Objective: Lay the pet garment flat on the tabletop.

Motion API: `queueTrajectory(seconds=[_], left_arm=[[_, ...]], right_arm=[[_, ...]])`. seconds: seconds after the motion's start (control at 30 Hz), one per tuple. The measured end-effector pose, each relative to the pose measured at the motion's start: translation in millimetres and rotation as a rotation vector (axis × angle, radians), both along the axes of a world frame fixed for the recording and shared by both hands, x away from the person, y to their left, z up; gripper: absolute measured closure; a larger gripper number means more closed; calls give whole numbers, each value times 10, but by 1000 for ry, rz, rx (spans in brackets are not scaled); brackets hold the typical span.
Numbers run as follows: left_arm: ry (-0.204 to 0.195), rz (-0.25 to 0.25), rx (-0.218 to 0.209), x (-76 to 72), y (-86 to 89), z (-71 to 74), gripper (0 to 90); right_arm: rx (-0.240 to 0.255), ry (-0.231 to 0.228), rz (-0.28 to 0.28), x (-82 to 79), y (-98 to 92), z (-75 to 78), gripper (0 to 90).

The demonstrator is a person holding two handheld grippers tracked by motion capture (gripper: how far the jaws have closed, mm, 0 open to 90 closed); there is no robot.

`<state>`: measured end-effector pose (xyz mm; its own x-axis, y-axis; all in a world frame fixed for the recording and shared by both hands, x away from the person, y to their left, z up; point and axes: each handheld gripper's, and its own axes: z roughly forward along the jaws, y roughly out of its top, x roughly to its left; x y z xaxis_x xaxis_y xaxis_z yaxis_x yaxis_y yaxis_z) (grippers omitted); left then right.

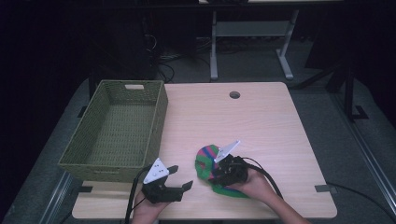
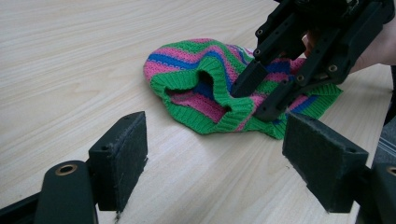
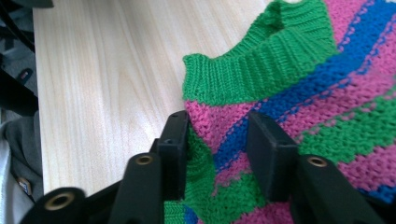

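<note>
A knitted hat (image 1: pixel 205 161) striped in green, pink and blue lies on the wooden table (image 1: pixel 261 121) near its front edge. My right gripper (image 1: pixel 218 169) comes at it from the right, and its jaws press on a bunched fold of the knit just behind the green ribbed brim (image 3: pixel 261 60). In the right gripper view that gripper (image 3: pixel 217 149) has pink, blue and green fabric filling the gap between its pads. My left gripper (image 1: pixel 181 177) hovers left of the hat, open and empty. From the left gripper view the hat (image 2: pixel 196 74) lies ahead of the open gripper (image 2: pixel 219 163), with the right gripper (image 2: pixel 261 93) on the hat's brim.
A green woven basket (image 1: pixel 159 116) stands at the table's left side, with nothing inside. A round cable hole (image 1: pixel 234 94) sits near the far edge. Bare tabletop stretches behind and to the right of the hat. Table legs and cables lie on the dark floor beyond.
</note>
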<state>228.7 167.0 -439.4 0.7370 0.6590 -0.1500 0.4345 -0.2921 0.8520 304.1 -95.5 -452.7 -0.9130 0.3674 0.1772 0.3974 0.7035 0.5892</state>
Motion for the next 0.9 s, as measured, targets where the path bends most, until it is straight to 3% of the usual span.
queueTrajectory(seconds=[0.17, 0.27, 0.37, 0.63, 0.77, 0.83, 0.9], left_arm=[[1, 1, 0, -2, -4, -1, 218], [3, -1, 1, 3, -4, -3, 218], [4, -1, 3, 4, -7, -5, 218], [4, -5, 1, 0, -17, -6, 218], [0, -10, 3, -5, -47, -5, 219], [-1, -15, 8, 8, -63, -6, 220], [4, -35, 13, 24, -83, -9, 263]], right_arm=[[-3, 1, -10, 19, -14, 4, 676], [8, 37, -20, 35, -21, 22, 705], [27, 39, 2, 37, -27, 71, 773], [65, 63, -14, 52, -106, 162, 807], [84, 44, -24, 60, -170, 309, 814], [112, 27, -32, 82, -234, 459, 815], [131, 19, -30, 112, -283, 517, 815]])
